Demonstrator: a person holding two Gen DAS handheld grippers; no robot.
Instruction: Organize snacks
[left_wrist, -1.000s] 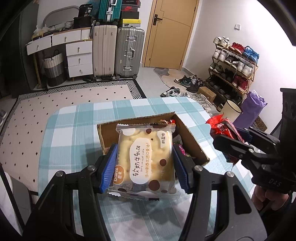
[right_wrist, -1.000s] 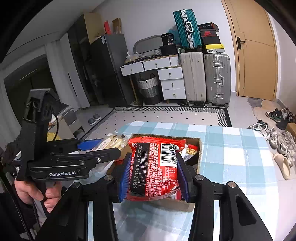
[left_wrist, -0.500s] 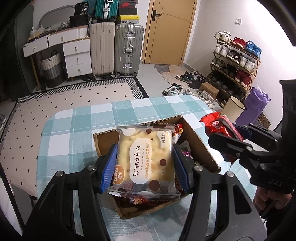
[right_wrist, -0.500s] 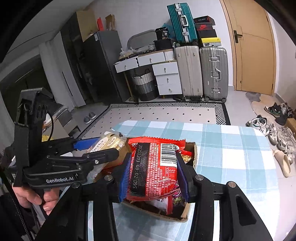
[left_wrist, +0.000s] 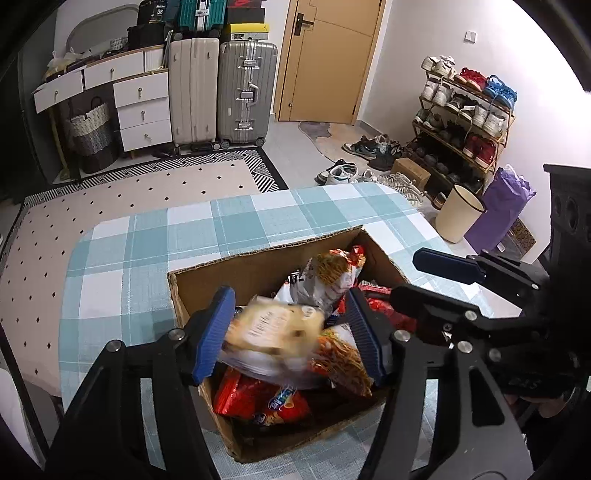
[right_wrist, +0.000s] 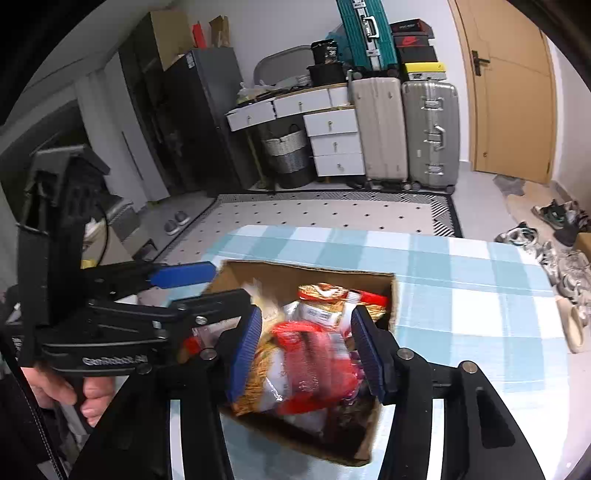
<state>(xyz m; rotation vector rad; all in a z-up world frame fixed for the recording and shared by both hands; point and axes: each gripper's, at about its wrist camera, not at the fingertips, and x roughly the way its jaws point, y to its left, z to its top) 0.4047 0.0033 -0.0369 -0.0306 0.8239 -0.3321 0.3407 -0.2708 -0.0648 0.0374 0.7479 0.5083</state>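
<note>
An open cardboard box (left_wrist: 240, 273) (right_wrist: 295, 271) full of snack packets sits on the blue-checked table (left_wrist: 147, 258). My left gripper (left_wrist: 291, 317) hangs over its near left part with jaws opening. A cream cake packet (left_wrist: 273, 328), blurred and tilted, is dropping loose between the pads onto the pile. My right gripper (right_wrist: 306, 321) is over the box's right part, jaws opening too. A red packet (right_wrist: 314, 365), blurred, falls free between its pads. Each gripper shows in the other's view: the right gripper (left_wrist: 421, 278), and the left gripper (right_wrist: 207, 286) with a hand on its grip.
The table's far half (right_wrist: 461, 295) is bare cloth. On the floor to the right stand a cream bin (left_wrist: 456, 212), a purple bag (left_wrist: 498, 210) and a shoe rack (left_wrist: 465, 110). Suitcases (left_wrist: 243, 92) and drawers line the far wall beyond a dotted rug (left_wrist: 110, 199).
Both grippers came forward and down over the box. Both have spread their jaws: the cream packet and the red packet, gripped before, now slip free into the box.
</note>
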